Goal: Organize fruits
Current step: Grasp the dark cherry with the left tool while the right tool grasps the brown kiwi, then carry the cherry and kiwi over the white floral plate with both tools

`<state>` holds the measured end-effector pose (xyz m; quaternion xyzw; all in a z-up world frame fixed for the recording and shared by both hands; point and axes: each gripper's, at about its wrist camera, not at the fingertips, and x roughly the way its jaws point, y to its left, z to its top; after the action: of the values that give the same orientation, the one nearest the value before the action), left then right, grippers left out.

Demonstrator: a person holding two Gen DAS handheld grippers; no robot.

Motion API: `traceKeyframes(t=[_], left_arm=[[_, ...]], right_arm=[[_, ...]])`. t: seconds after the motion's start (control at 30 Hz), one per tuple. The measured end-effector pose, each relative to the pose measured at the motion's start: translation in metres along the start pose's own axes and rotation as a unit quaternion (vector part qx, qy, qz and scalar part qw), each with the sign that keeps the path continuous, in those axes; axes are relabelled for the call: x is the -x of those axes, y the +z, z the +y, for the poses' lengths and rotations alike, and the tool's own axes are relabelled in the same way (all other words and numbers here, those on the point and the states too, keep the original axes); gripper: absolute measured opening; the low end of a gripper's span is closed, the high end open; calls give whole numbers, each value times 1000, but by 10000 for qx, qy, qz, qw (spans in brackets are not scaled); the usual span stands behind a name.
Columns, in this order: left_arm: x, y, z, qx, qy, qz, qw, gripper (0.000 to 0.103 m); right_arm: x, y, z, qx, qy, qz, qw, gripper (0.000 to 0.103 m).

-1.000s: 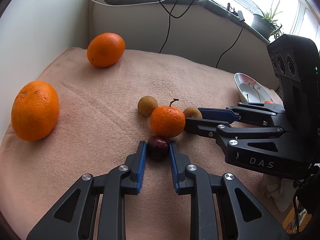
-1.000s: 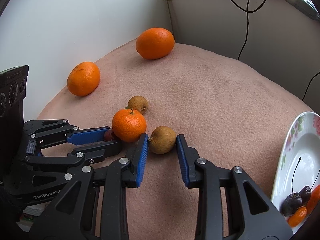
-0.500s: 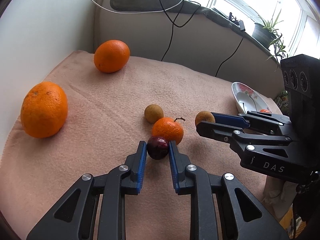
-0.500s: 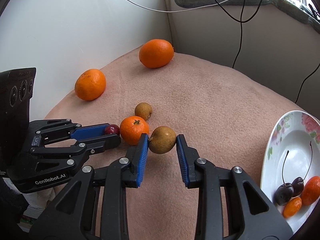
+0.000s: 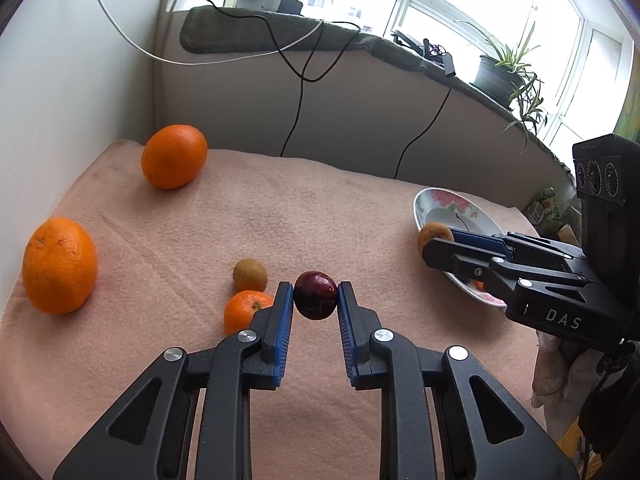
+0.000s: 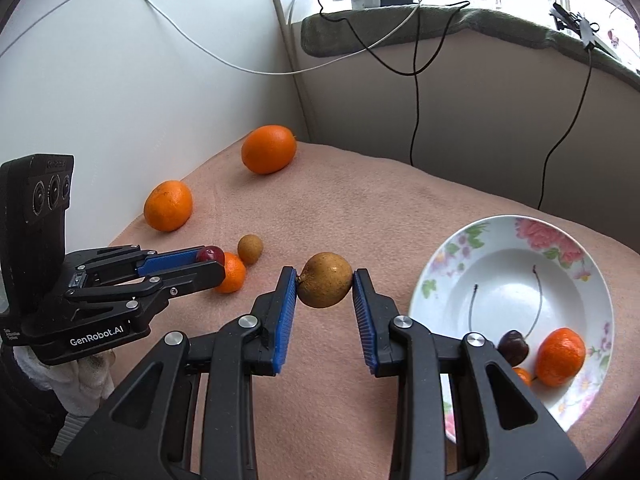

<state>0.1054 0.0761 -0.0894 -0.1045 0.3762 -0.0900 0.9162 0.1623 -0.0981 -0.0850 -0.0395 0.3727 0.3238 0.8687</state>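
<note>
The left gripper [image 5: 315, 297] is clamped on a dark red cherry [image 5: 315, 295], held clear of the pink cloth [image 5: 320, 208]. The right gripper [image 6: 325, 285] is clamped on a brown longan [image 6: 325, 285], carried just beside the rim of the flowered plate [image 6: 460, 248].

Directly behind the left gripper lie a small mandarin [image 5: 244, 311] and a second longan [image 5: 250, 274], close together. Two large oranges [image 5: 59, 266] [image 5: 174, 156] sit well apart near the wall.

The plate already contains a stemmed cherry [image 6: 513, 347], a mandarin [image 6: 560, 357] and a small orange fruit, partly hidden behind the gripper.

Progress, as judged: roughly midway. Two fruits are in transit and not yet deposited. Four remain on the cloth for collection.
</note>
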Motion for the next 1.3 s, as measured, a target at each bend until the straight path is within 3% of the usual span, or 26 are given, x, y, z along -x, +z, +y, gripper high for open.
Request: traceKeyframes(t=[0.3,0.83,1.3], left_arm=[[-17,14,-30,-120,-265,7,9996,21],[-47,37,-70,-415,-468,79,9980,21],[-69,43,-94,-642,-443,274,9966,21]], right_arm=[[34,0,-47,-295,-418,-244,9984,30],[65,-6,-132,-840,-1116,-288,9898,30],[57,-12,-168,-1124,-1166,-137,9867,30]])
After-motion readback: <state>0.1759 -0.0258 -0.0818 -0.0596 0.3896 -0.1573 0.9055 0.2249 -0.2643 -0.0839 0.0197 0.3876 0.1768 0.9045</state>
